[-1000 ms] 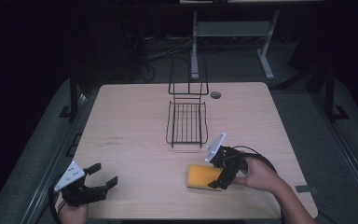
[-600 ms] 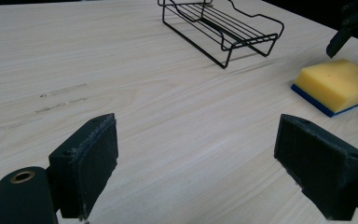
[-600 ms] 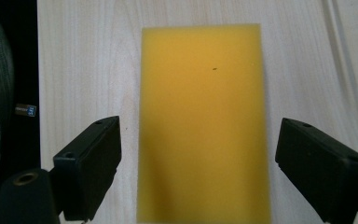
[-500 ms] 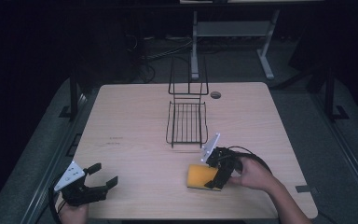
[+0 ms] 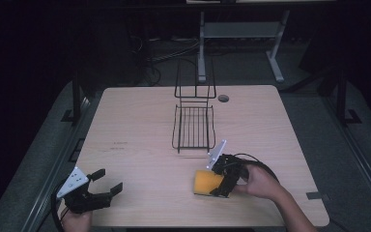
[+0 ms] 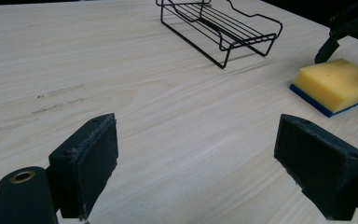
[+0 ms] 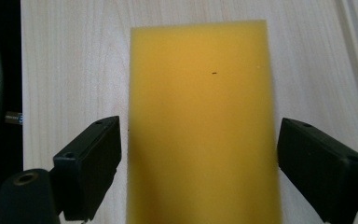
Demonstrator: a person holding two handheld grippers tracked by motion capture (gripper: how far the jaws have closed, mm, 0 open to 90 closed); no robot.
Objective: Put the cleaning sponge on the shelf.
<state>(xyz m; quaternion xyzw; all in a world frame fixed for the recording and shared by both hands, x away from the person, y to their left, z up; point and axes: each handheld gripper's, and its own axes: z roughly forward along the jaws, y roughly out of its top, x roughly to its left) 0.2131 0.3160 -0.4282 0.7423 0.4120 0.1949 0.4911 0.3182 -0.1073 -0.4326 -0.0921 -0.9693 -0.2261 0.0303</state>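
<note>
Straddling a porous yellow sponge (image 7: 203, 126), right gripper (image 7: 200, 163) gapes.

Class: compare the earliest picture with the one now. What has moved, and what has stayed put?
The right gripper has slid slightly toward the person, its open jaws now straddling the sponge without closing on it. The sponge, wire rack and open left gripper have stayed where they were.

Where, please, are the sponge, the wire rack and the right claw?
sponge (image 7: 200, 121): right gripper view, yellow top face.
wire rack (image 5: 193, 126): high view, flat grid.
right claw (image 5: 221, 179): high view, between its fingertips.
</note>
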